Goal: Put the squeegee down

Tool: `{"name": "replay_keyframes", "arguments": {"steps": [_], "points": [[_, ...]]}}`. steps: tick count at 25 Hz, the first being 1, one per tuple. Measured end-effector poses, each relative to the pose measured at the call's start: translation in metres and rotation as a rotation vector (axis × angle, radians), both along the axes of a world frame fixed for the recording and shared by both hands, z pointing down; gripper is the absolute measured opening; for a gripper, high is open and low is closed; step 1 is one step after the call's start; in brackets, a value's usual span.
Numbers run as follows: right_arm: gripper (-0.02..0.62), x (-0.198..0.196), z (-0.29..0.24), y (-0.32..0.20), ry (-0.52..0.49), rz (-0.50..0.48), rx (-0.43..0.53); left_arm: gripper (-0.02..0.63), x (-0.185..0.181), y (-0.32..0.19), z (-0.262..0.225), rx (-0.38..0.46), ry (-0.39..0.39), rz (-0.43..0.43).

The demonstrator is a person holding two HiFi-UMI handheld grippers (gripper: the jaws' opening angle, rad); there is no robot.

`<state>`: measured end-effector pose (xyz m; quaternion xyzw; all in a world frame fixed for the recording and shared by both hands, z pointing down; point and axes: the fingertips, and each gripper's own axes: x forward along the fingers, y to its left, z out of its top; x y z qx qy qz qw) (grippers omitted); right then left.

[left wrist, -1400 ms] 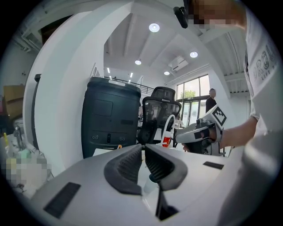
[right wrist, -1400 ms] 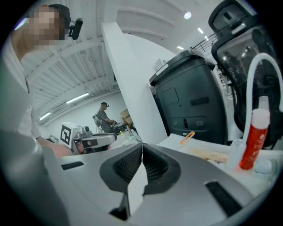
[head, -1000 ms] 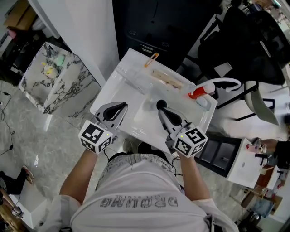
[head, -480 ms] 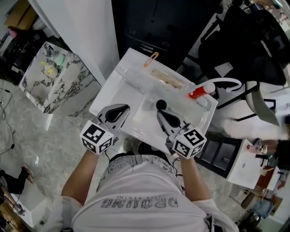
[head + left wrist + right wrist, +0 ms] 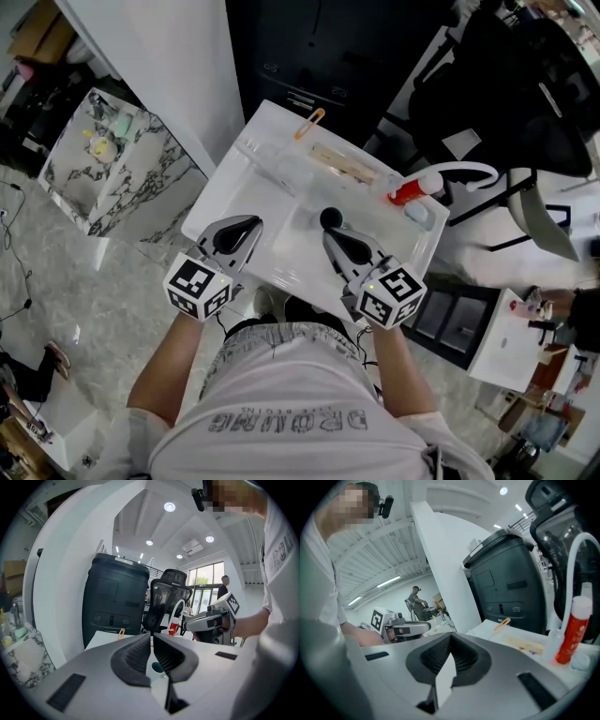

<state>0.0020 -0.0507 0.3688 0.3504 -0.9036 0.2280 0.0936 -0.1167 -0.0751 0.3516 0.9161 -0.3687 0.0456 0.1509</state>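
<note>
No appreciable movement since the earlier frame.

Head view: left gripper [image 5: 249,225] and right gripper [image 5: 334,234] are above the white basin [image 5: 221,187]. The squeegee [image 5: 343,162] lies by the far rim, apart from both.

Left gripper view: jaws together, empty.

Right gripper view: jaws together, empty.

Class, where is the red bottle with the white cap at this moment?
In the head view the red bottle with the white cap stands at the white sink's back right corner, beside the curved white faucet, beyond the right gripper.
</note>
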Motion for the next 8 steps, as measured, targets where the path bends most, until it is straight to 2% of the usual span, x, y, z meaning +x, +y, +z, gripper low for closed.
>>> {"name": "replay_keyframes", "arguments": {"steps": [8], "points": [[0.006, 0.0052, 0.0034, -0.0041, 0.006, 0.006, -0.017, 0.034, 0.0024, -0.0049, -0.0008, 0.009, 0.002, -0.013]]}}
